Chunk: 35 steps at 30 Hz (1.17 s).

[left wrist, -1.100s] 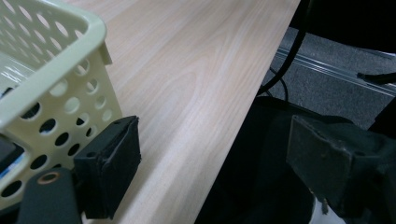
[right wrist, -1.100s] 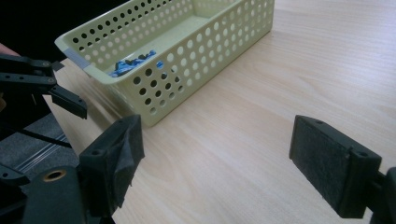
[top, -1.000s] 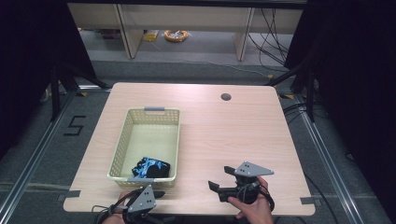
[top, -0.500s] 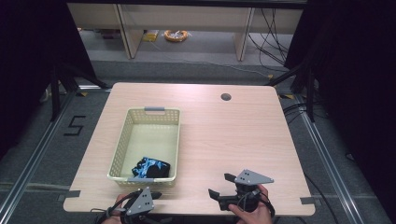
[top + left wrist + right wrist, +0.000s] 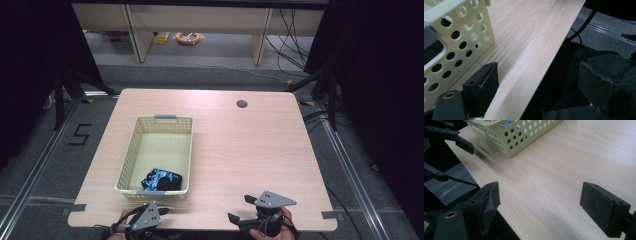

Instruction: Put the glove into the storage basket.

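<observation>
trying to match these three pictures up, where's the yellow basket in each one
high view: the basket sits left of centre on the table, a dark blue-and-black item at its near end.
left gripper view: its perforated wall is at upper left, beside the left jaw.
right gripper view: its near corner is at top centre.
shared landmark: the table's pale wood top.

Light wood desk (image 5: 240, 150), round cable hole (image 5: 242, 104) near the far right corner. Grey tape tabs at the near corners, left (image 5: 74, 208) and right (image 5: 330, 215). Grey floor with a black "5" marking (image 5: 80, 135) left of the desk. Behind, a pale shelf unit (image 5: 200, 20); under it an orange coiled cable (image 5: 188, 37) and loose black cables (image 5: 290, 45).
</observation>
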{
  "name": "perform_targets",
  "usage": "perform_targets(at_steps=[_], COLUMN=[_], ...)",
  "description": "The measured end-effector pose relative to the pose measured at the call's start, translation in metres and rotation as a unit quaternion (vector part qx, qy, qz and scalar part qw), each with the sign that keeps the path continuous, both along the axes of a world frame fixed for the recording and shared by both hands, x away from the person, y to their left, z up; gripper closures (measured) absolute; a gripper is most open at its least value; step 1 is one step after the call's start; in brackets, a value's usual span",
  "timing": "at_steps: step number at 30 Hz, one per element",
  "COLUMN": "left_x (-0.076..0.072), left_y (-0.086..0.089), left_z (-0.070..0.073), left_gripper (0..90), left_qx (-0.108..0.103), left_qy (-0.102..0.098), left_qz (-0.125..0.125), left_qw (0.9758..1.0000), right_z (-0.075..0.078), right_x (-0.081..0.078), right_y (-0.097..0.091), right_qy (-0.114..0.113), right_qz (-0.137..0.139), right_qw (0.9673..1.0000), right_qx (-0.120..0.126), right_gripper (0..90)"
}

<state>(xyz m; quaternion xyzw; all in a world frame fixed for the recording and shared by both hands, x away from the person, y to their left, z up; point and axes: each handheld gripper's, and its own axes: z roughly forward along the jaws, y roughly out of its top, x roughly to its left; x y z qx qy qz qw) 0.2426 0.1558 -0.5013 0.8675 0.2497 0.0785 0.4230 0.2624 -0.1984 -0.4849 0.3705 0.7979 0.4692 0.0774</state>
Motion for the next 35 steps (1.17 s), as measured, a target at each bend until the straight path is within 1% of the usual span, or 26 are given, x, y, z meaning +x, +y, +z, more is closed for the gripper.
perform_targets(at_steps=[2,3,4,5,6,7,8,9,10,11,12,13,14,15,16,17,18,19,20,22,26,28,29,32,34,35], left_x=[-0.001,-0.001,0.0,0.0,0.0,0.0,0.001,0.001,0.0,0.001,0.0,0.0,0.001,0.001,0.0,-0.001,-0.001,-0.001,-0.001,-0.001,-0.001,-0.001,-0.001,0.0,0.0,-0.001], left_y=[0.001,0.001,0.002,0.002,0.002,0.003,0.004,0.004,0.004,0.004,0.003,0.003,0.004,0.004,0.003,0.002,0.002,0.002,0.002,0.002,0.002,0.001,0.001,0.001,0.001,0.0], left_z=[-0.001,-0.001,-0.001,-0.001,-0.002,-0.002,-0.002,-0.002,-0.002,-0.002,-0.003,-0.003,-0.003,-0.003,-0.003,-0.004,-0.004,-0.004,-0.003,-0.003,-0.004,-0.004,-0.004,-0.005,-0.005,-0.005], left_gripper=[16.4,16.4,16.4,16.4,16.4,16.4,16.4,16.4,16.4,16.4,16.4,16.5,16.5,16.4,16.4,16.5,16.5,16.5,16.5,16.5,16.5,16.5,16.5,16.5,16.5,16.5], left_qx=[0.002,0.002,0.009,0.008,0.006,0.018,0.025,0.024,0.026,0.029,0.02,0.019,0.026,0.026,0.025,0.014,0.015,0.015,0.021,0.021,0.014,0.013,0.012,0.015,0.02,0.014], left_qy=[-0.001,0.001,-0.001,0.0,0.002,-0.002,-0.006,-0.005,-0.001,-0.007,0.005,0.006,-0.003,-0.002,0.001,0.009,0.008,0.008,0.006,0.006,0.01,0.012,0.012,0.016,0.01,0.011], left_qz=[0.001,0.001,0.001,0.002,0.007,0.0,-0.008,-0.005,-0.003,-0.011,-0.001,0.0,-0.008,-0.007,-0.004,0.005,0.004,0.004,0.001,-0.001,0.003,0.002,0.002,-0.002,0.001,0.001], left_qw=[1.0,1.0,1.0,1.0,1.0,0.9998,0.9996,0.9997,0.9997,0.9995,0.9998,0.9998,0.9996,0.9996,0.9997,0.9998,0.9998,0.9999,0.9998,0.9998,0.9999,0.9999,0.9999,0.9998,0.9997,0.9998], right_z=[0.0,-0.002,-0.001,-0.003,-0.002,-0.004,-0.003,-0.004,-0.004,-0.005,-0.006,-0.006,-0.006,-0.007,-0.008,-0.008,-0.009,-0.01,-0.01,-0.011,-0.012,-0.013,-0.013,-0.015,-0.015,-0.015], right_x=[-0.003,-0.005,-0.008,-0.007,-0.012,-0.009,-0.012,-0.014,-0.015,-0.015,-0.017,-0.021,-0.022,-0.022,-0.023,-0.025,-0.028,-0.028,-0.029,-0.033,-0.034,-0.036,-0.036,-0.035,-0.035,-0.035], right_y=[-0.001,0.0,0.0,0.0,0.0,-0.001,-0.002,-0.002,-0.003,-0.003,-0.004,-0.002,-0.004,-0.004,-0.004,-0.005,-0.004,-0.005,-0.005,-0.005,-0.008,-0.009,-0.009,-0.009,-0.009,-0.009], right_qy=[0.001,0.0,0.01,0.004,0.019,0.0,0.005,0.008,0.003,0.0,0.002,0.016,0.014,0.002,0.0,0.004,0.012,0.003,0.003,0.006,-0.001,0.001,0.008,0.002,0.001,0.002], right_qz=[-0.002,0.003,-0.003,0.004,-0.005,0.007,0.004,0.001,0.004,0.009,0.006,0.002,0.003,0.009,0.012,0.009,0.007,0.014,0.014,0.01,0.012,0.012,0.012,0.018,0.018,0.017], right_qw=[0.9999,1.0,0.9998,0.9999,0.9996,0.9998,0.9997,0.9997,0.9996,0.9995,0.9993,0.9994,0.9991,0.9988,0.9988,0.9983,0.9984,0.998,0.9977,0.9978,0.9974,0.9972,0.9972,0.9965,0.9964,0.9965], right_qx=[-0.012,-0.008,-0.016,-0.015,-0.018,-0.016,-0.023,-0.022,-0.028,-0.029,-0.037,-0.03,-0.039,-0.047,-0.048,-0.057,-0.055,-0.061,-0.067,-0.065,-0.071,-0.074,-0.074,-0.082,-0.083,-0.082], right_gripper=[17.4,17.4,17.4,17.4,17.4,17.4,17.4,17.4,17.4,17.4,17.4,17.4,17.4,17.4,17.4,17.4,17.4,17.4,17.4,17.4,17.4,17.3,17.4,17.4,17.4,17.4])
